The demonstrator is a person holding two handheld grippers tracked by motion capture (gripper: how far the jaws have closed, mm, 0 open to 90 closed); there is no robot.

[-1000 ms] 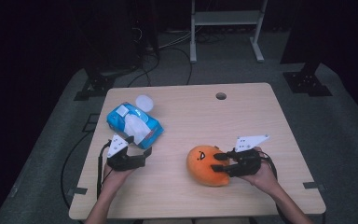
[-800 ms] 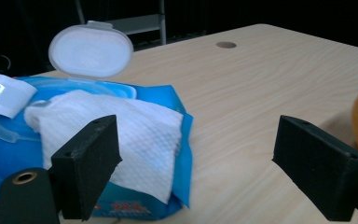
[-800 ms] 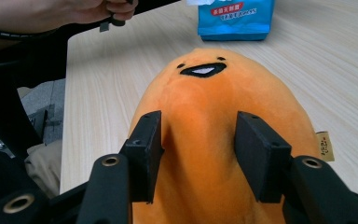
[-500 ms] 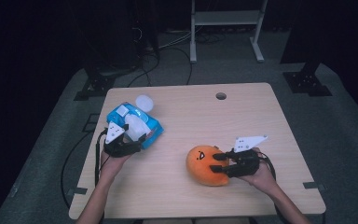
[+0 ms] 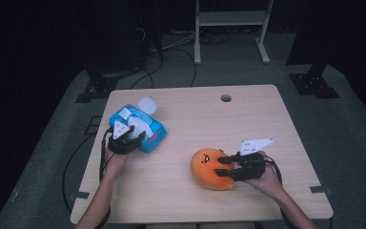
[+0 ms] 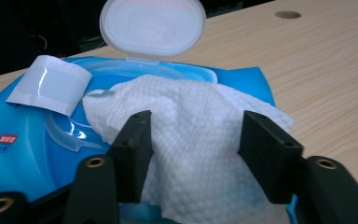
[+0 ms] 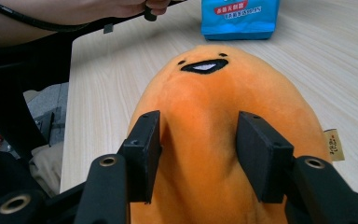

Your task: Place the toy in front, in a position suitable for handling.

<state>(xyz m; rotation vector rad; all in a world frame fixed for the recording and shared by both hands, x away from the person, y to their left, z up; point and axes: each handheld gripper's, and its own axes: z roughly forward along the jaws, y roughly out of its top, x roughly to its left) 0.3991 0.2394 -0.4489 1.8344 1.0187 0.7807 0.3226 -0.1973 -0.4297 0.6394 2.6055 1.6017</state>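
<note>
Surface: light wooden table [image 5: 181,191] on grey carpet, dark room behind.
Wipes pack [image 5: 150,131]: blue, at the table's left edge, white lid [image 6: 151,25] flipped up.
Left gripper [image 6: 193,144]: over the pack, jaws spread either side of a white wipe [image 6: 191,126] pulled from its opening, not yet pinching.
Plush [image 5: 210,168]: orange, well right of the pack.
Right gripper [image 7: 198,140]: jaws pressed into the plush's back, holding it.

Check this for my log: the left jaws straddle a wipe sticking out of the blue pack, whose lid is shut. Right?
Not quite. The lid is flipped open, as the left gripper view shows. The rest holds: the left gripper has its jaws on either side of the wipe coming out of the blue pack.
</note>
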